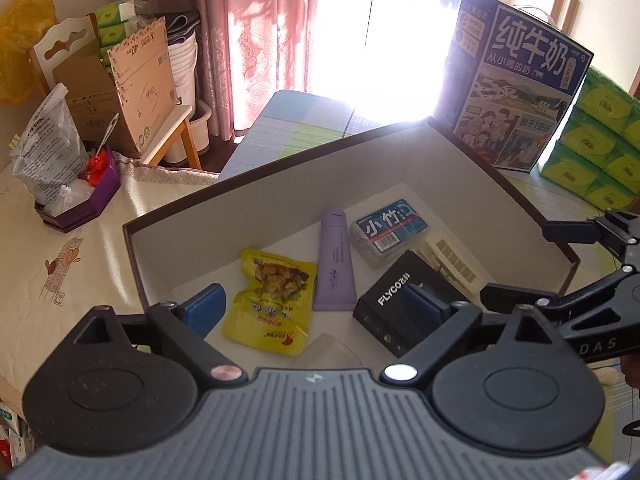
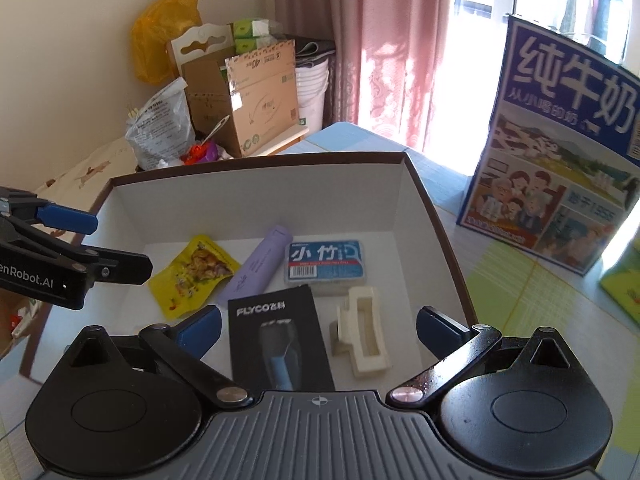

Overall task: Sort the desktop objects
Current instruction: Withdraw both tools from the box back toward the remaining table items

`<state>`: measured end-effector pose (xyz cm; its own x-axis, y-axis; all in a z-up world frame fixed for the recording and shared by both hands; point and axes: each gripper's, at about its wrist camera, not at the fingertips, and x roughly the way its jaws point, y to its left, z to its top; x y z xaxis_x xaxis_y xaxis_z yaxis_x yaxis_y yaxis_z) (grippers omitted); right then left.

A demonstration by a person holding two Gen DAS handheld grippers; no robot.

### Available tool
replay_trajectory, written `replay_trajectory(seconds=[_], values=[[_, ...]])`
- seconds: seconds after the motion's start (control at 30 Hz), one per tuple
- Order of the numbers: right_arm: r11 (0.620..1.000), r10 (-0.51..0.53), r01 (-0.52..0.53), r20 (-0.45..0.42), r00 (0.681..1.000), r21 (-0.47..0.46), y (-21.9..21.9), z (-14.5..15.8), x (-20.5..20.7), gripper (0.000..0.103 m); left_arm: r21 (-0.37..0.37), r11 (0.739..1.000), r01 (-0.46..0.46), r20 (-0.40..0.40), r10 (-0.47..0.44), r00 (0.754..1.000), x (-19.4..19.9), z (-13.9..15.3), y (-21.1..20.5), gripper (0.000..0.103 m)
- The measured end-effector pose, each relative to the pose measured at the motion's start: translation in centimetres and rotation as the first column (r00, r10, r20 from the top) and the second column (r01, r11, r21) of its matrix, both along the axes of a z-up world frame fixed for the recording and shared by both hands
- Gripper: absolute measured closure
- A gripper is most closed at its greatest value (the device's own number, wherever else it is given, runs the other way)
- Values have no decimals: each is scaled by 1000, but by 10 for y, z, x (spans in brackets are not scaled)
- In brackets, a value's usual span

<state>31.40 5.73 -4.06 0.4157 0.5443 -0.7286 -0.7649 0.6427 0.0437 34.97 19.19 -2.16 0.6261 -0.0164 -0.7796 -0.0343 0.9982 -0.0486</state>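
Inside the brown-rimmed box I see a yellow snack pouch, lilac tube, blue floss case, black FLYCO shaver box and cream hair clip lying on its white floor. My left gripper and right gripper hang above, both spread, gripping nothing. The box sits on a table with a cream cloth; pink curtains hang behind. Only the left view shows green tissue packs stacked beside the milk carton.
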Motion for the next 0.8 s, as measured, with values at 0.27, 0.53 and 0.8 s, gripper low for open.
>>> replay_trajectory(seconds=[0.27,0.53,0.8], values=[[999,-14,14,7,1000,36,-17,14,-31,2,-13,1000,-27,8,27,1000,-37,11,-7,9],[999,-24,23,31,999,50,-34,27,-62,2,7,1000,-27,37,26,999,-77,26,-23,8],[996,-28,25,30,999,81,-58,40,-99,2,36,999,-31,70,28,997,-119,42,-38,7]])
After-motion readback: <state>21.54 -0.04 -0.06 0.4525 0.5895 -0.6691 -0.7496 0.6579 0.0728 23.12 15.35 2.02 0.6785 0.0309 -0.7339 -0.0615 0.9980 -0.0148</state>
